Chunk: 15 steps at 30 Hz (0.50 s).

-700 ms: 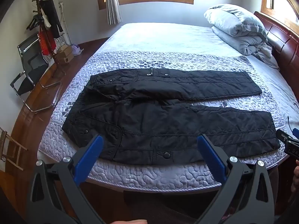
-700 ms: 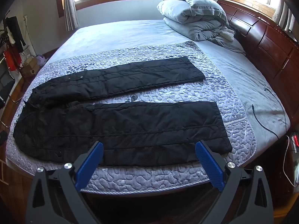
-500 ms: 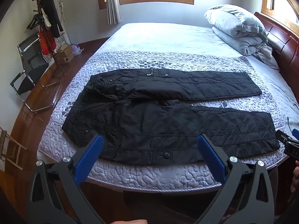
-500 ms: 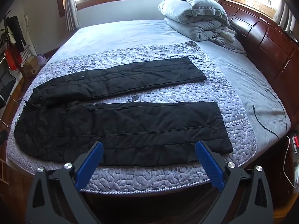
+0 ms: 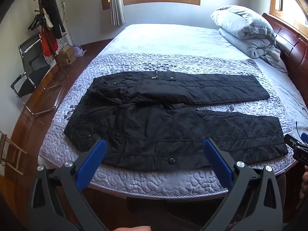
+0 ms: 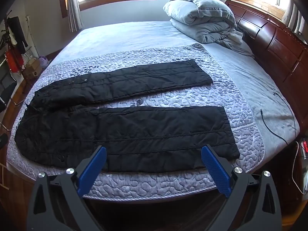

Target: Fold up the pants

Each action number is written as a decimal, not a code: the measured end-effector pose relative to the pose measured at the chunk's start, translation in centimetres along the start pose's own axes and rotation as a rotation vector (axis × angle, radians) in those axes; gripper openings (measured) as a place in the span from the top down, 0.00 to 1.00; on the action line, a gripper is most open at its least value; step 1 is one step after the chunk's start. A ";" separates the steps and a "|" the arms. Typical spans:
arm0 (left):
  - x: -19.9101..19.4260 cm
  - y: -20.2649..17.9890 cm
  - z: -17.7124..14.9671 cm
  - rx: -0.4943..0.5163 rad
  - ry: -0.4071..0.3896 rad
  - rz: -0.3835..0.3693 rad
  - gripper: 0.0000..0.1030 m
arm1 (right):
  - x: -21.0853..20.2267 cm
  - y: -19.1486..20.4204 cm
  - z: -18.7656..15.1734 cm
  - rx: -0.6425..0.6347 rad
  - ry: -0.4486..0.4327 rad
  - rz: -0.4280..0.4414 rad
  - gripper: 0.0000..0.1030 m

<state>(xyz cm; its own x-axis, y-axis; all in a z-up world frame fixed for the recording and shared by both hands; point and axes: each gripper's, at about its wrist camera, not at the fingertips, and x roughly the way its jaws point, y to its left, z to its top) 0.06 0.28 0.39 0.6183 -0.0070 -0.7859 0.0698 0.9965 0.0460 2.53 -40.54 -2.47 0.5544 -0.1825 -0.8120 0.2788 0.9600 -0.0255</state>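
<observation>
Black quilted pants [image 5: 163, 123] lie flat on the bed's purple quilted cover [image 5: 173, 61], waist to the left, both legs spread apart and pointing right; they also show in the right wrist view [image 6: 125, 132]. My left gripper [image 5: 154, 144] is open and empty, hovering off the near bed edge before the waist and hip. My right gripper [image 6: 153, 150] is open and empty, off the near edge before the near leg's lower part. The right gripper's tip shows at the left wrist view's right edge [image 5: 297, 149].
A folded grey duvet [image 6: 202, 17] lies at the bed's head by the dark wooden headboard [image 6: 279, 44]. A black cable [image 6: 275, 121] trails on the sheet at right. A chair [image 5: 32, 71], coat rack [image 5: 48, 25] and boxes [image 5: 67, 57] stand on the floor at left.
Both grippers have barely shifted; the view has crept very slightly. The pants have not moved.
</observation>
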 end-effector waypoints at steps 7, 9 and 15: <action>0.1 0.1 0.0 0.003 -0.002 0.004 0.02 | 0.1 0.2 0.1 -0.004 -0.004 -0.003 0.03; 0.1 0.1 0.0 0.004 -0.001 0.002 0.02 | 0.2 0.1 0.1 -0.005 -0.003 -0.001 0.03; 0.1 0.3 0.2 0.006 -0.003 0.007 0.02 | 0.2 0.2 0.0 -0.007 -0.001 -0.001 0.03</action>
<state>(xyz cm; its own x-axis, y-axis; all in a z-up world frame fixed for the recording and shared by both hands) 0.25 0.51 0.43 0.6213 -0.0008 -0.7835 0.0702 0.9960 0.0547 2.69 -40.35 -2.67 0.5550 -0.1837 -0.8113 0.2741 0.9612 -0.0301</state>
